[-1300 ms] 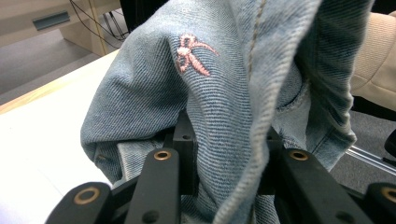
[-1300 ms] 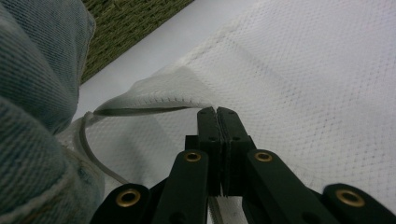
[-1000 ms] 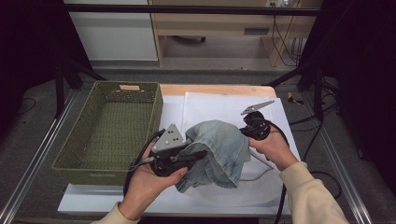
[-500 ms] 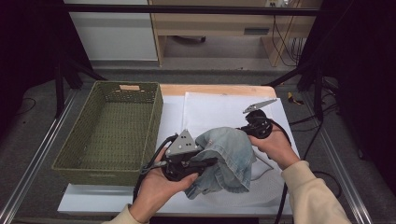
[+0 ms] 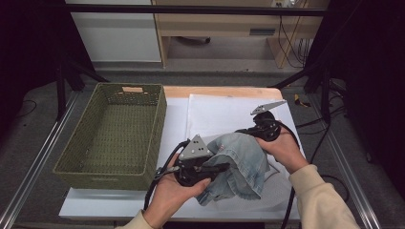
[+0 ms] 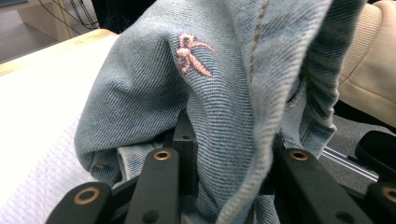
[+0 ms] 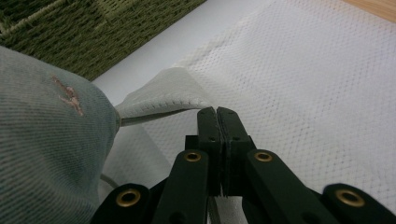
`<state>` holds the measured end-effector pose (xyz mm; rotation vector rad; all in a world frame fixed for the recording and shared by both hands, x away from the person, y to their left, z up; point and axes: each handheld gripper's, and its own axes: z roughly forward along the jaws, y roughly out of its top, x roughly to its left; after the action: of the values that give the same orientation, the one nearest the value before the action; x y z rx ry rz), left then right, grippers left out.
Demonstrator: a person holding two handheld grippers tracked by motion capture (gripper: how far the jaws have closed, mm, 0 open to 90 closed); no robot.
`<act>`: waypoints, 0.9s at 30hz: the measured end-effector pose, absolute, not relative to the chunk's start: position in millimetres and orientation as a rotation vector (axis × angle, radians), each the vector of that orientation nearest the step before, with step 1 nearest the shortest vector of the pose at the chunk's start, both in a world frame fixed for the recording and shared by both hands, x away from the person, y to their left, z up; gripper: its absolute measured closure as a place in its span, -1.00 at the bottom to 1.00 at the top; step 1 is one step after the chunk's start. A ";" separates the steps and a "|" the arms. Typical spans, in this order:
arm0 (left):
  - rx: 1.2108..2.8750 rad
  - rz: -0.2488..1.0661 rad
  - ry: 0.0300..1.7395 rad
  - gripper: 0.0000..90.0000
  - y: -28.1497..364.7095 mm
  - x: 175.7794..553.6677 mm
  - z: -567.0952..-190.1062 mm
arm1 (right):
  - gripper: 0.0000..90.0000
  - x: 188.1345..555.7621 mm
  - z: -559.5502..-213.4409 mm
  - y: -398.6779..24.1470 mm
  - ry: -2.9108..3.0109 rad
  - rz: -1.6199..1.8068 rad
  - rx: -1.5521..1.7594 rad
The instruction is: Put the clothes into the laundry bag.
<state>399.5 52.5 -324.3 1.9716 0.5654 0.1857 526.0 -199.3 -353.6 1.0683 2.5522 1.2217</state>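
Tools in both hands were engaged with a small light-blue denim garment point(image 5: 239, 164) held over the near middle of the table point(image 5: 95, 207). Left tool point(image 5: 217, 168), near and left of the cloth, pinched a thick fold of denim between its jaws, as the left gripper view showed, with a pink embroidered bow point(image 6: 192, 54) on the fabric just above them. Right tool point(image 5: 246, 131), at the garment's far right edge, had its jaws pressed together; in the right gripper view point(image 7: 217, 114) they met with no gap, and whether a thin layer of cloth lay between them could not be told. A white mesh sheet point(image 5: 224, 112) covered the table beneath, one corner point(image 7: 163, 95) curled up beside the denim. An empty green woven basket point(image 5: 157, 131) stood to the left, well apart from the garment. Judged from this arrangement, the garment was bunched and partly gathered but not neatly folded, and its transfer to the basket remained undone.
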 end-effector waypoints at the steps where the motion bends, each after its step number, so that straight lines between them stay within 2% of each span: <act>1: 1.969 0.188 0.565 0.54 51.5 399.0 -324.4 | 0.98 526.0 -353.3 -199.6 2.549 1.222 1.067; 27: 1.992 0.207 0.588 0.54 45.0 400.7 -330.4 | 0.98 522.5 -347.8 -205.4 2.510 1.224 1.038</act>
<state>400.7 45.0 -330.4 1.9915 0.5879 0.2067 522.5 -205.4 -347.8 1.0380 2.5100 1.2242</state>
